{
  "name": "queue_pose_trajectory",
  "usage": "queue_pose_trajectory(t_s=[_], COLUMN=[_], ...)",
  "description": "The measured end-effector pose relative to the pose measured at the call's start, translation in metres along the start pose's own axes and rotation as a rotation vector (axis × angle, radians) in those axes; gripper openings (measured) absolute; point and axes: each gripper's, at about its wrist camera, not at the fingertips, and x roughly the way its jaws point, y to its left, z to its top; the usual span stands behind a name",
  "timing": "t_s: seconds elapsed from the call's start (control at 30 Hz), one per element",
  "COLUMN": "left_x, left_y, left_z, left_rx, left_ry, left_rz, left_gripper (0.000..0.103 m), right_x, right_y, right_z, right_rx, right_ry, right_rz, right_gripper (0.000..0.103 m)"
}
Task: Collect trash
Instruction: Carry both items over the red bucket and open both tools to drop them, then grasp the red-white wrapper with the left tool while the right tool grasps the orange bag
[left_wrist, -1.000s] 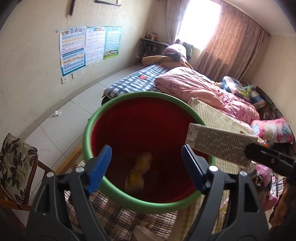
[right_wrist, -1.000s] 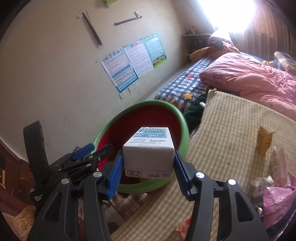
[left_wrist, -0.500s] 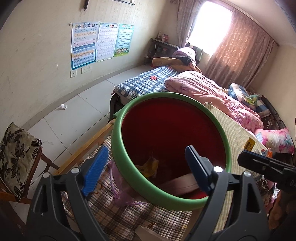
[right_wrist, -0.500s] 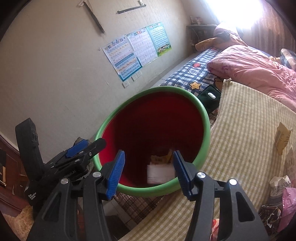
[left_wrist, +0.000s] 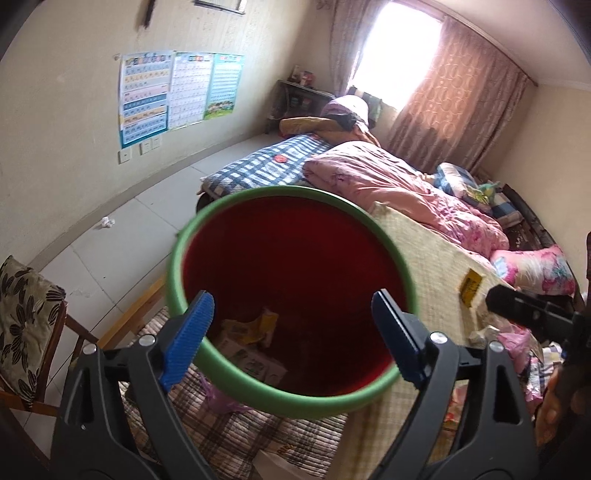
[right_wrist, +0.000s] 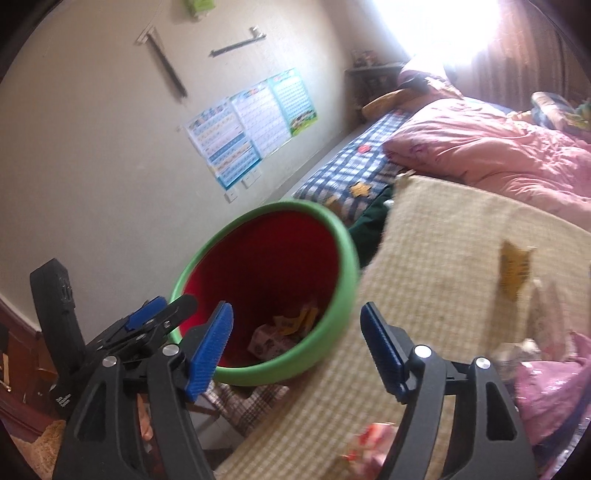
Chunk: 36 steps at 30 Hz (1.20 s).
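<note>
Left fingers (left_wrist: 188, 328) spread, empty; right fingers (right_wrist: 212, 347) spread, empty; carton (left_wrist: 251, 360) inside green-rimmed bin (left_wrist: 236, 373).

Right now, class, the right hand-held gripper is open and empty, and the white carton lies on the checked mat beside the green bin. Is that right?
Not quite. The right hand-held gripper is open and empty, but the white carton lies inside the green bin, among yellow wrappers, as the right wrist view shows.

Your left wrist camera is looking down into bin (left_wrist: 258, 391) from close; right one is viewing same bin (right_wrist: 332, 347) from right side, slightly farther.
</note>
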Motion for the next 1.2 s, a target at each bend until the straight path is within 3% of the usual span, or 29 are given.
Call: queue_pose_trajectory(t_s=[0.27,0.5,0.8,1.13,1.2], left_x=[-0.006,0.001,0.012,0.037,0.041], left_y=[-0.055,-0.107,-0.137,-0.15,-0.15], left_z=[-0.017,-0.061,-0.099,-0.111,-0.112], left_rx=[0.06,0.113,0.033,-0.069,-0.087], left_ry=[0.023,0.148,0.218,0.284,0.297], left_rz=[-0.1,-0.194,-0.141,-0.102,-0.1], left_gripper=[0.088,0.089,0.089,0.089,0.085], right_x=[-0.041,-0.065,-0.088,-0.119,-0.127], right_y=[-0.054,-0.089,-0.117,-0.148,-0.159], right_z=[-0.011,-0.03,-0.048,-0.051,-0.048], right_rx=[0.037,0.059,0.064,0.062,0.058], right_ry=[-0.041,-0.031,-0.019,-0.046,-0.062], right_rz=[-0.083,-0.097,-0.084,-0.089,-0.105], right_gripper=[0.075,0.076,0.076,0.076,0.076])
